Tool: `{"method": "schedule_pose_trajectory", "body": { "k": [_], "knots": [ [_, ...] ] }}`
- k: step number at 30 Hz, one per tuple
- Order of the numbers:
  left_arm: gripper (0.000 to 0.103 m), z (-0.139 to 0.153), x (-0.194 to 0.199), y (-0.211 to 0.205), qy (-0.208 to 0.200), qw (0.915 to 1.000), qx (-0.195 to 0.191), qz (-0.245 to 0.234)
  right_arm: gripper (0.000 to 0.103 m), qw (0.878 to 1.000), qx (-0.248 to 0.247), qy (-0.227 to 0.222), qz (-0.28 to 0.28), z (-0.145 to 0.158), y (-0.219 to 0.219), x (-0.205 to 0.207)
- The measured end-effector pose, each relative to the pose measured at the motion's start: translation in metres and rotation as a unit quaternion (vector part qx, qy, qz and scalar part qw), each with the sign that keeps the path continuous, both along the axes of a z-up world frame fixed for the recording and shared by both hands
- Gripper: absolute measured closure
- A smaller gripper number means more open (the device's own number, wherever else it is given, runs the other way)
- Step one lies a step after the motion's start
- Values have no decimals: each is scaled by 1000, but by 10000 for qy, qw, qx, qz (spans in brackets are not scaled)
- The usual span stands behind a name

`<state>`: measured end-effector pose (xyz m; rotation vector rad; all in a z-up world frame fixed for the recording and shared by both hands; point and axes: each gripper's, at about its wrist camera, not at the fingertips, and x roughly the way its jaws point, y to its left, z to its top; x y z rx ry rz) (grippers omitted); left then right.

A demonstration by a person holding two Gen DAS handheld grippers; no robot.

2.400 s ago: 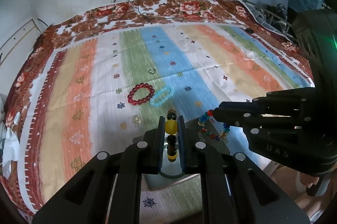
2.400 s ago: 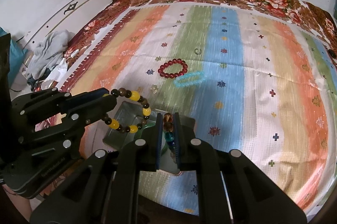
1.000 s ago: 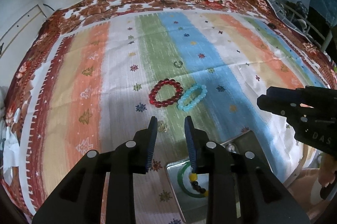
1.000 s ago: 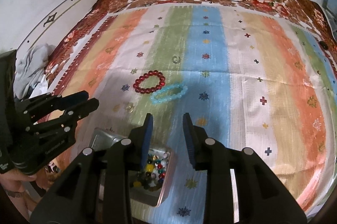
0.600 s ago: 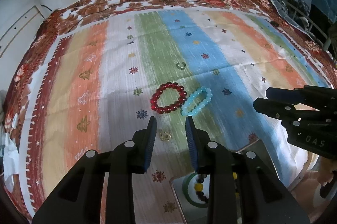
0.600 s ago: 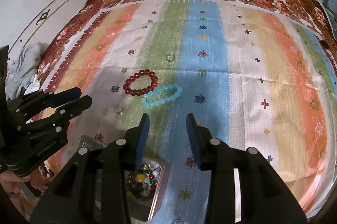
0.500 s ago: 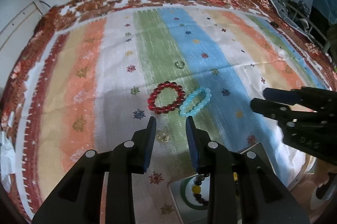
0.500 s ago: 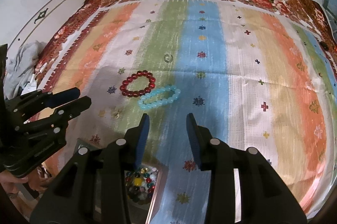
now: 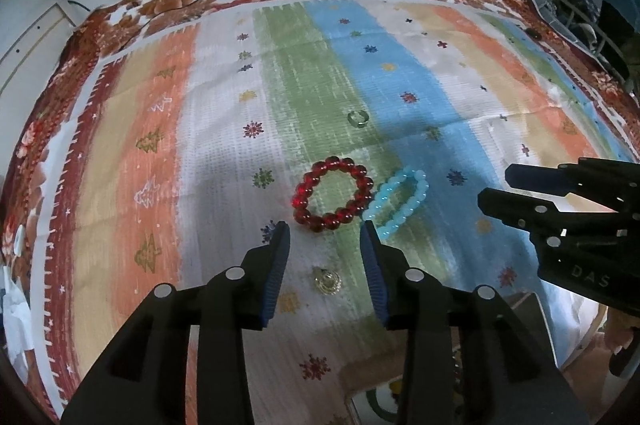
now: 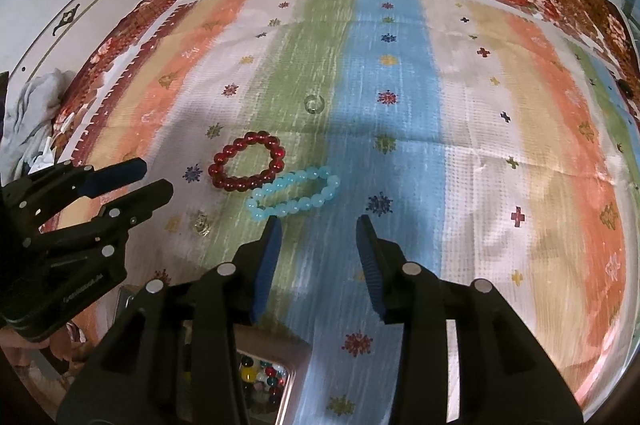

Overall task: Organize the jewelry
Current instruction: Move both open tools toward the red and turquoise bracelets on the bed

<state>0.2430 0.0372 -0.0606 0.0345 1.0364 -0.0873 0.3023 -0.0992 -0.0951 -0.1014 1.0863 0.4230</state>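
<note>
Left wrist view: my left claw (image 9: 324, 239) is released and empty now, its brown-and-yellow strand dropped, and has pushed forward. The red bead bracelet (image 9: 333, 199) sits at twelve o'clock, touching the light-blue bracelet (image 9: 398, 201).

Right wrist view: my right claw (image 10: 318, 231), spread and empty too, faces the blue one. The metal tin (image 10: 298, 371) at six holds mixed beads.

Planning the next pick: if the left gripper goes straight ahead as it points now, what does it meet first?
Probably the red bead bracelet: it lies just past the open left gripper, roughly centered between its fingers. The light blue bracelet sits near the right fingertip, so it might be brushed; depth is uncertain.
</note>
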Motion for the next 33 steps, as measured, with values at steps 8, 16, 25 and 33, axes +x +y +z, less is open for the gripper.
{"method": "schedule_pose_trajectory", "body": {
  "k": [8,16,25,33],
  "knots": [
    [56,-9,14,9,128,9999,-56,-10,52,9997,-187,129,2,-15,5,15],
    [54,-24,30,13,316,9995,0,-42,44,9993,-323,201,39,-27,11,28],
    [54,-44,48,19,522,9986,122,-22,42,9985,-437,340,38,-43,15,44],
    [54,-58,62,21,655,9977,151,-9,42,9977,-456,510,0,-56,19,59]
  ]
}}
